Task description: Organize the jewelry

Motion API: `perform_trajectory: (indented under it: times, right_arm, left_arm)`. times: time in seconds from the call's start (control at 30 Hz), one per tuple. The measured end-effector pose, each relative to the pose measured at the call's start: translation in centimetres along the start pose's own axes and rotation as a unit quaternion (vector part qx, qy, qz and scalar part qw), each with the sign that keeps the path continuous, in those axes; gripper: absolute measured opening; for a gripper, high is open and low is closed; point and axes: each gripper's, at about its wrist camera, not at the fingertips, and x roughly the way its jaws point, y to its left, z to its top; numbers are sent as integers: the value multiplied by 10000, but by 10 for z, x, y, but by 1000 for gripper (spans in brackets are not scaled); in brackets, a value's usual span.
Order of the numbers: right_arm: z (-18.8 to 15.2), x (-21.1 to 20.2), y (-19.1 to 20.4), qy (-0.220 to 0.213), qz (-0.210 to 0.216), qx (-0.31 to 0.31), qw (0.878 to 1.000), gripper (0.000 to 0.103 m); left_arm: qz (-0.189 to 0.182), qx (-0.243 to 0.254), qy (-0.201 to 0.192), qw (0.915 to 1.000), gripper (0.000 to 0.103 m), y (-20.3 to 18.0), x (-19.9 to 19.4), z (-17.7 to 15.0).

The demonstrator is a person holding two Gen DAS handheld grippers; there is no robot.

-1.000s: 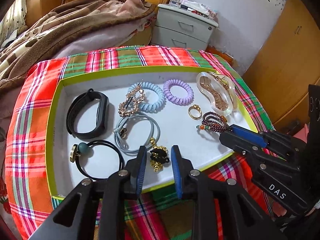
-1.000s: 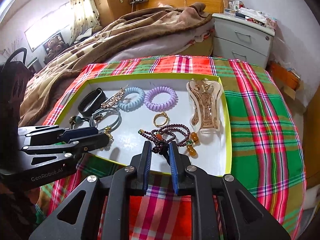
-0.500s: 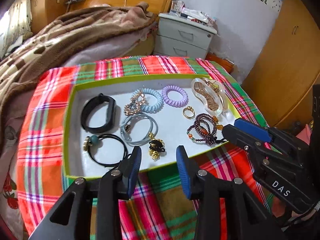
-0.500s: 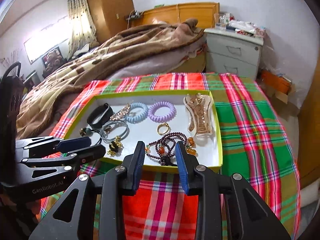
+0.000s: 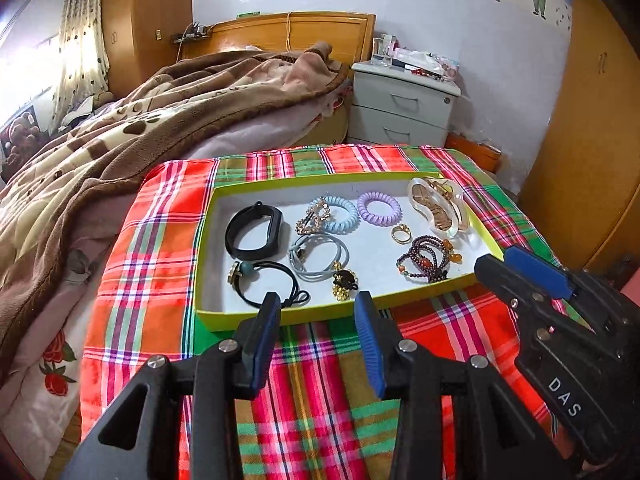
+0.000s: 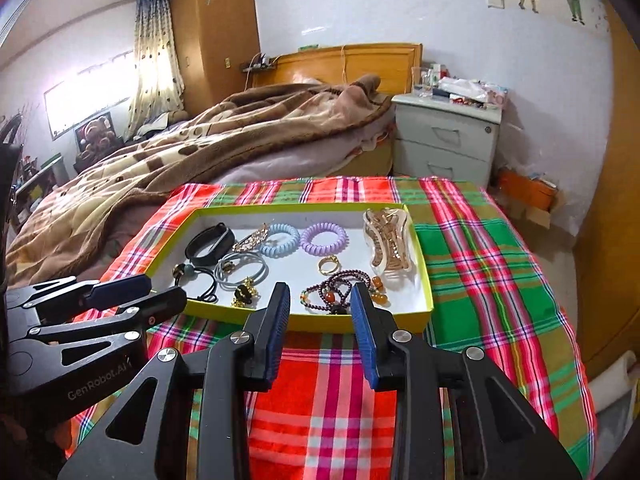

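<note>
Plaid cloth (image 5: pixel 160 216) | lime-rimmed tray (image 5: pixel 208 248) held hair ties, bead bracelet (image 5: pixel 428 258) | left gripper (image 5: pixel 316 308) opening, empty | right gripper (image 6: pixel 320 300) apart, empty

A matt yellow-green cardboard tray (image 5: pixel 280 315) sat on woven red-and-green plaid cloth (image 5: pixel 320 400), holding a glossy clear plastic hair claw (image 5: pixel 438 208) and shiny gold metal ring (image 5: pixel 401 233).

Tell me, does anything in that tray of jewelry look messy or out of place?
Mostly tidy. The bead bracelet lies in a tangled heap, and the heart-shaped clip rests partly on the blue coil hair tie, all inside the tray.
</note>
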Motion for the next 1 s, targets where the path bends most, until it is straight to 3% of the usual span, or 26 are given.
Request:
perform_trajectory:
  times: [0.27, 1.0]
  right_arm:
    - [-4, -3, 4, -26, -5, 18, 10000, 32]
    - [-8, -6, 7, -11, -9, 62, 10000, 32]
  left_arm:
    - [247, -132, -49, 9996, 40, 3, -4, -7]
    - [250, -233, -28, 9994, 40, 7, -8, -11]
